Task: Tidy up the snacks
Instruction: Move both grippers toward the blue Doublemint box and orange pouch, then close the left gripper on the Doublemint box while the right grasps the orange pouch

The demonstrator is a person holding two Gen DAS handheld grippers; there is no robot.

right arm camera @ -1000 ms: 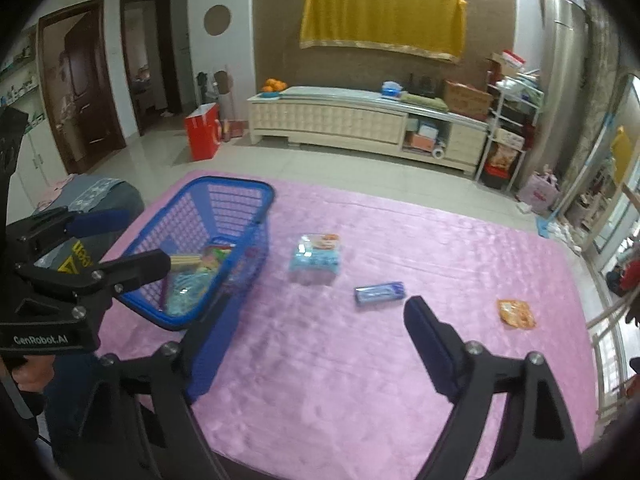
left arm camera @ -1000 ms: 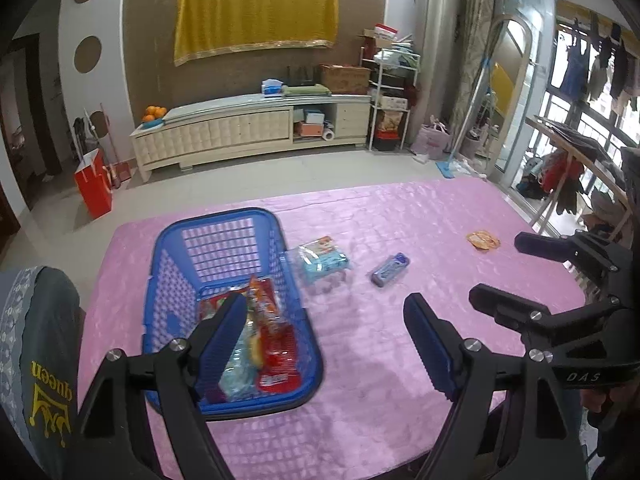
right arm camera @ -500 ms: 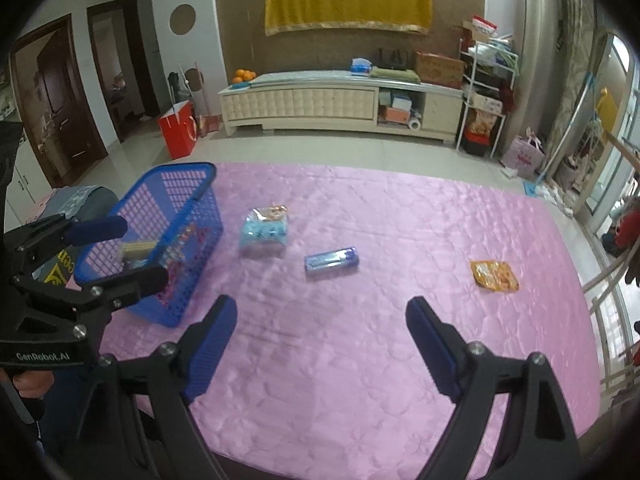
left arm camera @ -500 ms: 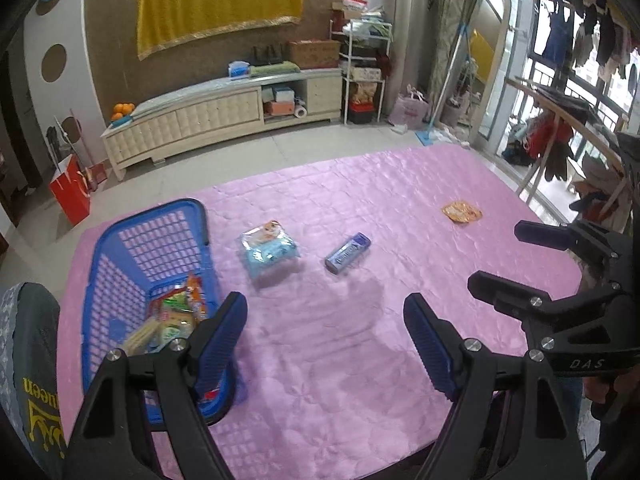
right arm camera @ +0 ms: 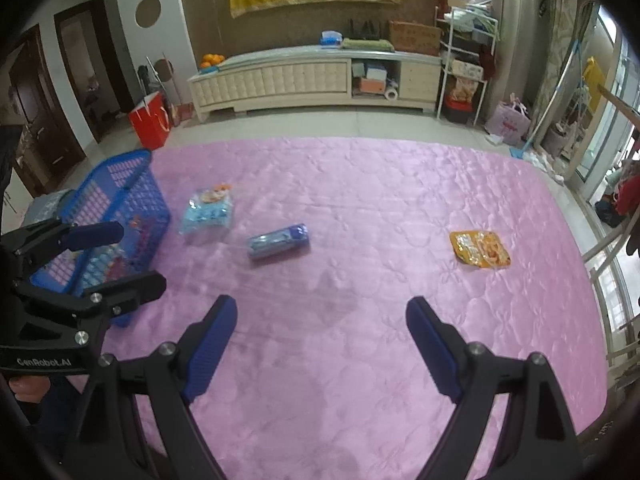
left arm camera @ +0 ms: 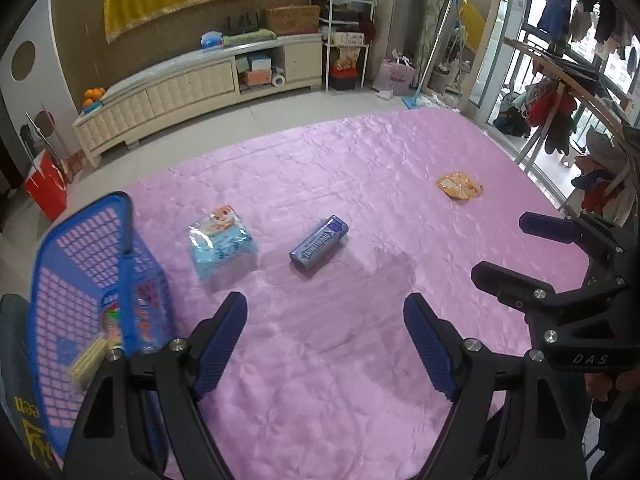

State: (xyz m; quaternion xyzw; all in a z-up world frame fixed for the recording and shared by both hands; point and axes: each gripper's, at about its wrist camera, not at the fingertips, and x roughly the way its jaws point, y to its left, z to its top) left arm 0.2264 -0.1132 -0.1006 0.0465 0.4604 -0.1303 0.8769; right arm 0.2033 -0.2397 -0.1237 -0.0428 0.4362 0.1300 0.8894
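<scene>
Left wrist view is showing us our left gripper (left arm camera: 325, 342) with its jaws standing apart and nothing between them, hanging over the near part of the pink quilted cover (left arm camera: 360, 168). We are seeing our right gripper (right arm camera: 322, 344) the same way in its own view: spread wide, empty, touching nothing. The blue basket (left arm camera: 86, 256) is sitting at the left edge of the cover and is already holding several packets, though through the mesh and the blur we cannot tell exactly what they are. Three snacks are lying loose on the cover: a light blue packet (left arm camera: 222, 242) just beside the basket's right wall, a blue tube-shaped pack (left arm camera: 319, 242) a little farther toward the middle, and an orange pouch (right arm camera: 480, 249) well apart from both, toward the right edge. We are judging that we are between picks, lining up on the next loose item. The next move is calling for us to choose one snack, most likely the tube or the light blue packet for the left gripper since both are lying near it, bring the jaws down on either side, squeeze, and carry it over the basket rim. The flat pouch is looking harder to pinch off the soft cover.
</scene>
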